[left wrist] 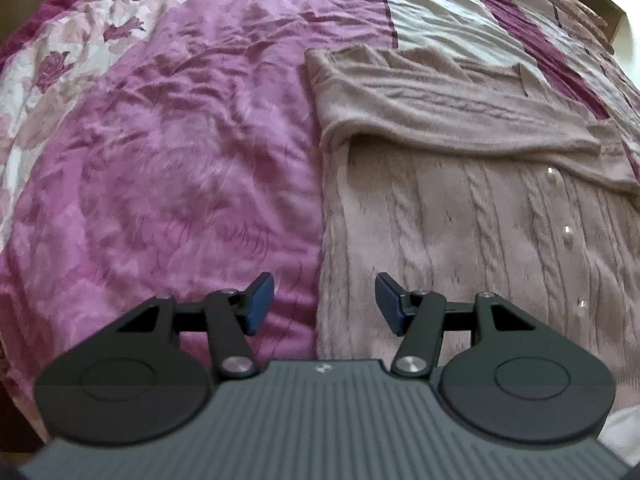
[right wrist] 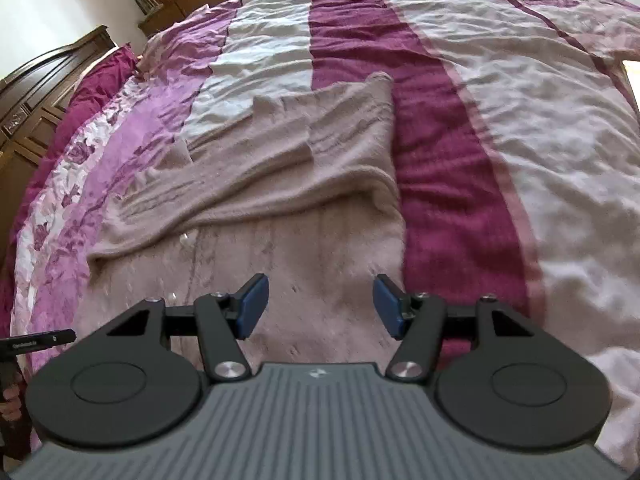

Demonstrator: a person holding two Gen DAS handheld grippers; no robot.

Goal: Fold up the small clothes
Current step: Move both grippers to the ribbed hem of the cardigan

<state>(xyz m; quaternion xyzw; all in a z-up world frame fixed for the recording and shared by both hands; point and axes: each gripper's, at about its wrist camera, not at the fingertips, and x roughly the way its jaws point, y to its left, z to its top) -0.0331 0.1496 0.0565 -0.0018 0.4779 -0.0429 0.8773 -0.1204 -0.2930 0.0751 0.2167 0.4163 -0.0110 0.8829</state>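
sweater (left wrist: 460, 208): dusty-pink cable knit, pearl buttons down the front, both sleeves folded across the chest | place: flat on the bed (left wrist: 168, 168), on its purple-and-white striped cover | left tool (left wrist: 325, 303): jaws wide apart, holding nothing, above sweater's left edge | right tool (right wrist: 320, 306): jaws wide apart, holding nothing, above sweater's lower part

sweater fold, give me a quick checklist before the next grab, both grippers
1. Left gripper open and empty: ok.
2. Right gripper open and empty: ok.
3. Sleeves folded across the sweater body: ok.
4. Left gripper lined up over the sweater's left edge: ok.
5. Right gripper over the right edge: ok, slightly inside it.
6. Bottom hem lying flat: cannot tell, hidden below the grippers.
7. Bedspread smooth under the sweater: cannot tell.
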